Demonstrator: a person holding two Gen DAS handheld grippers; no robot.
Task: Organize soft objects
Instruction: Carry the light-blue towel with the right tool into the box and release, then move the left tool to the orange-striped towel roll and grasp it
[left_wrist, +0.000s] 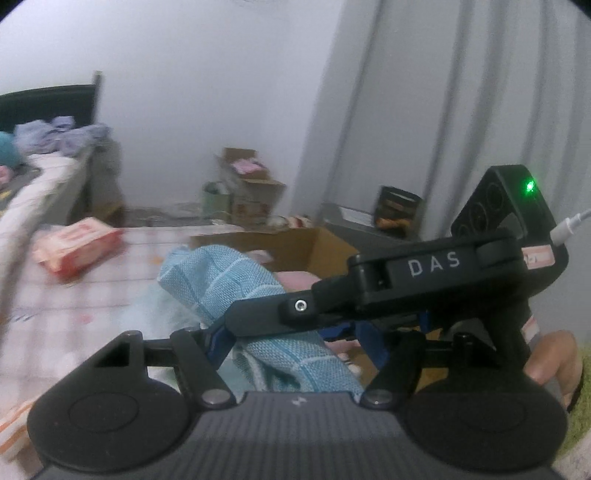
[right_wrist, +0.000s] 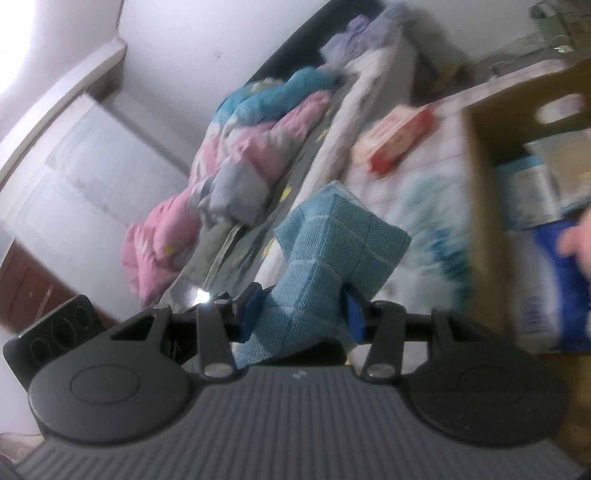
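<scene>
A light blue woven towel (left_wrist: 221, 284) is held up in the air between both grippers. My left gripper (left_wrist: 295, 343) is shut on one part of the towel, its blue pads (left_wrist: 218, 343) pressed on the cloth. In the left wrist view the right gripper's black body crosses just above my left fingers. My right gripper (right_wrist: 301, 314) is shut on another part of the same towel (right_wrist: 332, 251), which stands up between its blue pads (right_wrist: 251, 310). An open cardboard box (right_wrist: 480, 206) is at the right, and it also shows in the left wrist view (left_wrist: 314, 243).
A red and white packet (left_wrist: 79, 249) lies on the checked table cloth (left_wrist: 74, 302). A bed with pink and blue bedding (right_wrist: 240, 155) is to the left. More boxes (left_wrist: 251, 192) stand by the far wall and grey curtain (left_wrist: 480, 110). A person's hand (right_wrist: 576, 240) is at the right edge.
</scene>
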